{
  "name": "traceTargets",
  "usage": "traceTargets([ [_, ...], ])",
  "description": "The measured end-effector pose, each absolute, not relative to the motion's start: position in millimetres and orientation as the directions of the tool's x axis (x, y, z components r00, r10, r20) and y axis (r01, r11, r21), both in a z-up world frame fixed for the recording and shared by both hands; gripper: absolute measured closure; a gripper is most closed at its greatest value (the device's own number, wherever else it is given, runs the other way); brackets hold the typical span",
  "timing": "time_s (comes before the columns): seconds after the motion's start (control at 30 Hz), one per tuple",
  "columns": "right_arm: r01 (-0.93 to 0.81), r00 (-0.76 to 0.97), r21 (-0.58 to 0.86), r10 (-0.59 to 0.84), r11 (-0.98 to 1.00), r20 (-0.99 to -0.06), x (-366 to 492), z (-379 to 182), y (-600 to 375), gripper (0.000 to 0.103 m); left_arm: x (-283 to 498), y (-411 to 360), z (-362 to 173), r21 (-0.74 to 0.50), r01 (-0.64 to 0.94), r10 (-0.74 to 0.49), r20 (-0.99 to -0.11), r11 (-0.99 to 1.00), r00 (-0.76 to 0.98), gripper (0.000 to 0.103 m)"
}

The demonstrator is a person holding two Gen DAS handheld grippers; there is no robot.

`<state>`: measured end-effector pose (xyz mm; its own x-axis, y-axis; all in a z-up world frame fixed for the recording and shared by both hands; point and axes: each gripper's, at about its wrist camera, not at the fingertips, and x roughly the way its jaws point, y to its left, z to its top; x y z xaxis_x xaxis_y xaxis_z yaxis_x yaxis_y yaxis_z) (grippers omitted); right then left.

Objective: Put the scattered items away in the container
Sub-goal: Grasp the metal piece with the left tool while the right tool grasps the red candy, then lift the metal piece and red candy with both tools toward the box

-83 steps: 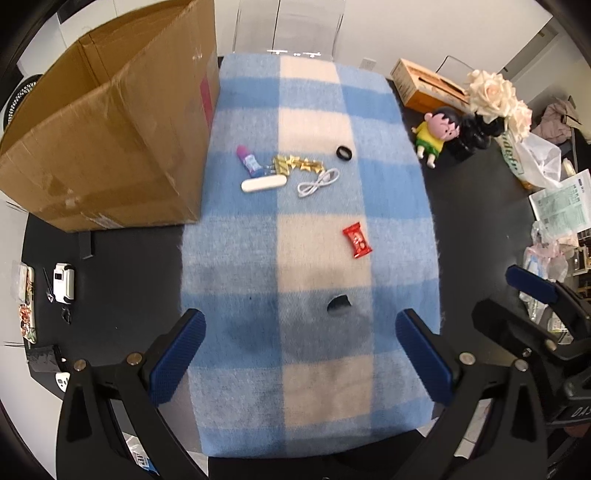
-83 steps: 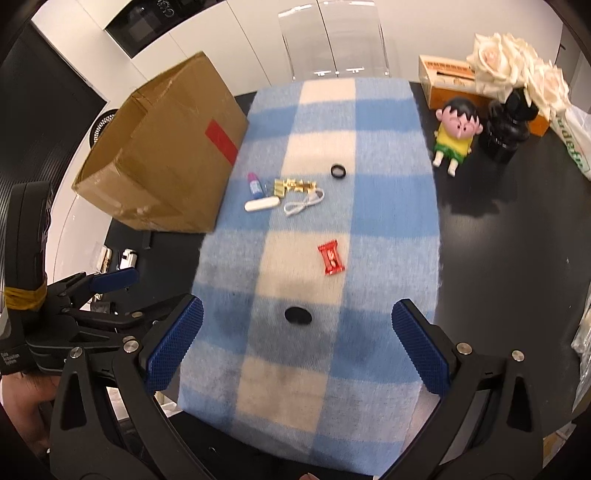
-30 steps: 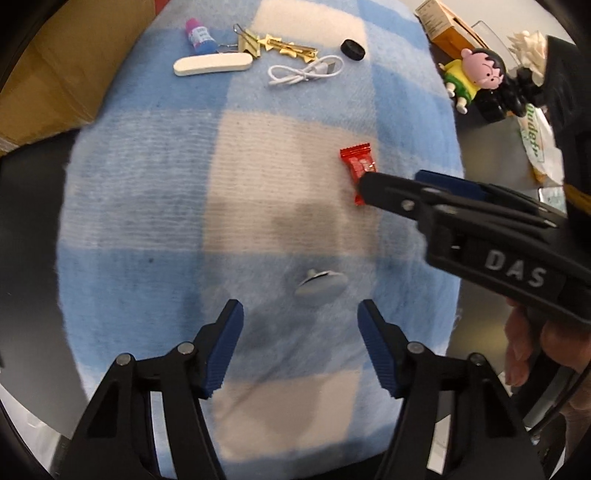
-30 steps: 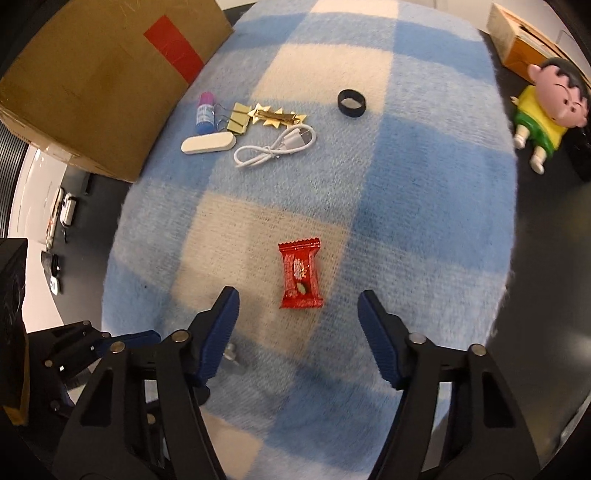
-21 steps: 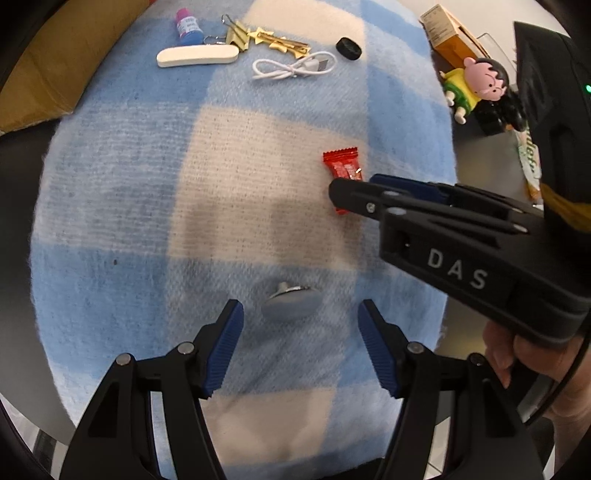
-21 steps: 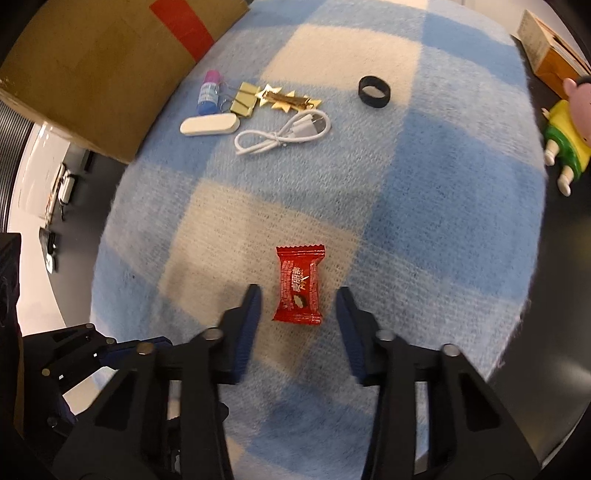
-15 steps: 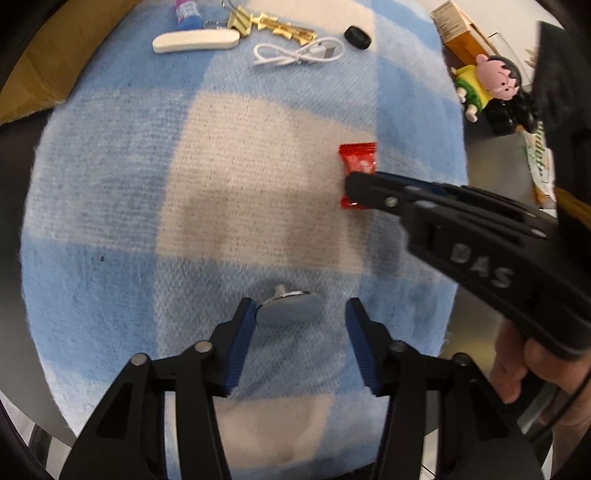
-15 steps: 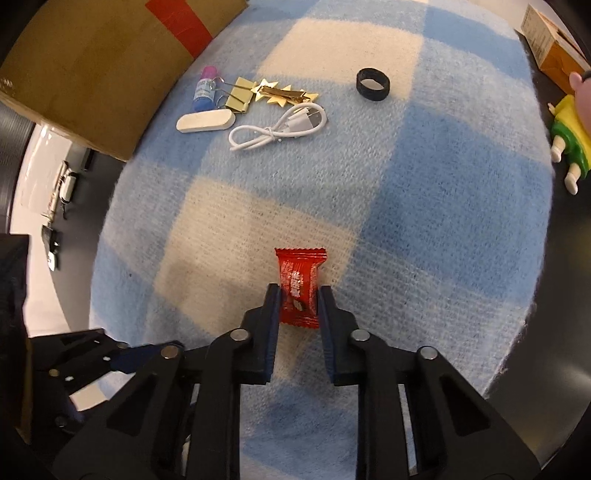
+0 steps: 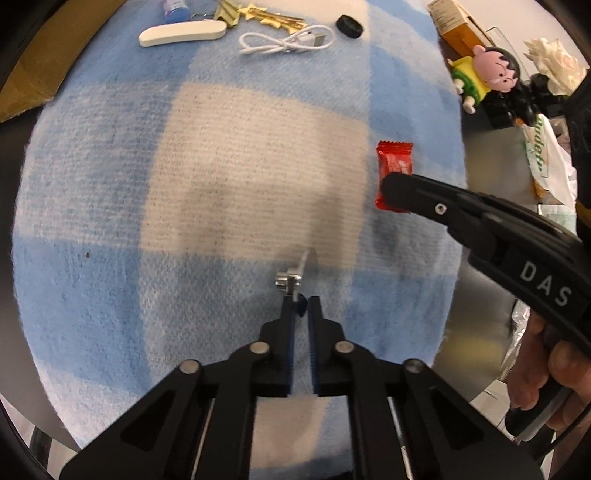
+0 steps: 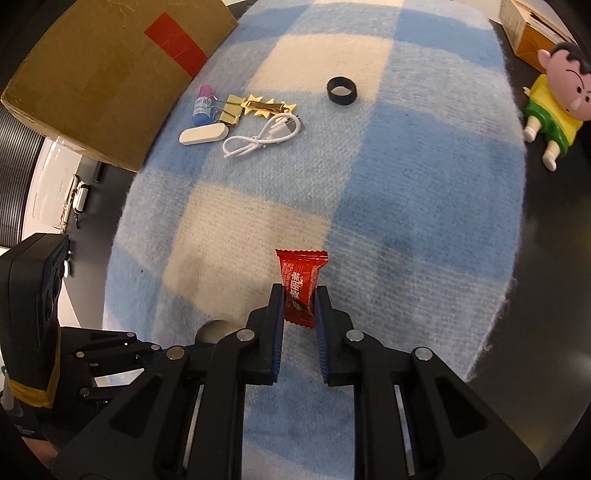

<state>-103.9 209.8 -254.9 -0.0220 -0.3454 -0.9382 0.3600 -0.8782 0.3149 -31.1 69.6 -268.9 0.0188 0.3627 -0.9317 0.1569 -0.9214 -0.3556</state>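
My left gripper is shut on a small grey disc with a metal stud, tipped on its edge on the checked blanket. In the right wrist view my right gripper is shut on the lower half of a red candy wrapper, pads pressing both sides. From the left wrist view the candy lies to the right, half under the right gripper's arm. Farther up lie a white cable, a black ring, a white oblong piece, gold clips and a small purple-capped bottle. The cardboard box stands at the upper left.
A cartoon doll and an orange carton sit on the black table to the right of the blanket. White flowers and a plastic bag crowd the right edge. A person's hand holds the right gripper.
Both grippers came down to the blanket and shut. The left one closed on the grey disc, which tipped up onto its edge. The right one closed on the red candy.
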Motion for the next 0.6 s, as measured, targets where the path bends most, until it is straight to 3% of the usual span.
traceTargets([
  [0.6,0.355,-0.063,0.305,-0.348,-0.884,-0.935,-86,-230,208,0.087,-33,58,-234,-0.345,0.114,0.341,-0.939,-0.932,-0.052,0.101],
])
